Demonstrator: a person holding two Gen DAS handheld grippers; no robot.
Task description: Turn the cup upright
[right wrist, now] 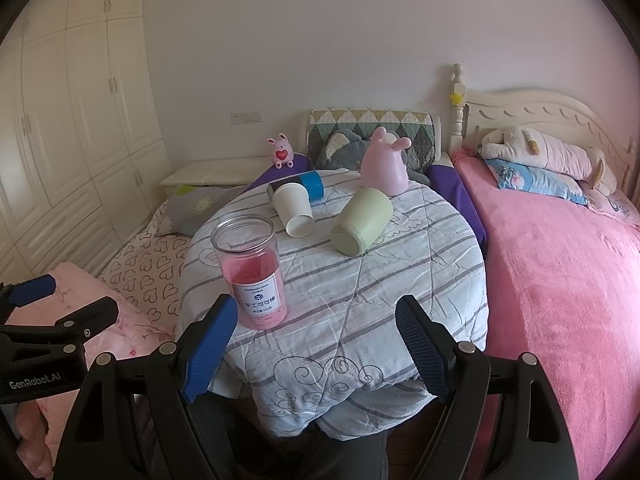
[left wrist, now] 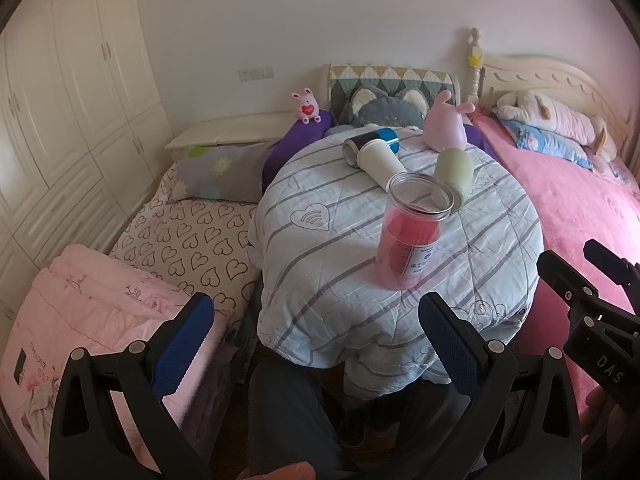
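Note:
A round table under a striped quilt (right wrist: 360, 300) holds three lying cups: a pale green cup (right wrist: 362, 222) on its side with its base toward me, a white paper cup (right wrist: 294, 210) on its side, and a blue and black can-like cup (right wrist: 308, 186) behind it. In the left wrist view the green cup (left wrist: 454, 170) lies partly behind a jar, beside the white cup (left wrist: 380, 164). My left gripper (left wrist: 316, 340) is open and empty, short of the table's near edge. My right gripper (right wrist: 316, 340) is open and empty over the near edge.
A clear jar with pink contents (right wrist: 252, 272) stands upright near the table's front left, also in the left wrist view (left wrist: 412, 232). A pink rabbit toy (right wrist: 384, 166) stands at the back. A pink bed (right wrist: 560, 272) lies right, a heart-patterned bed (left wrist: 192, 240) left.

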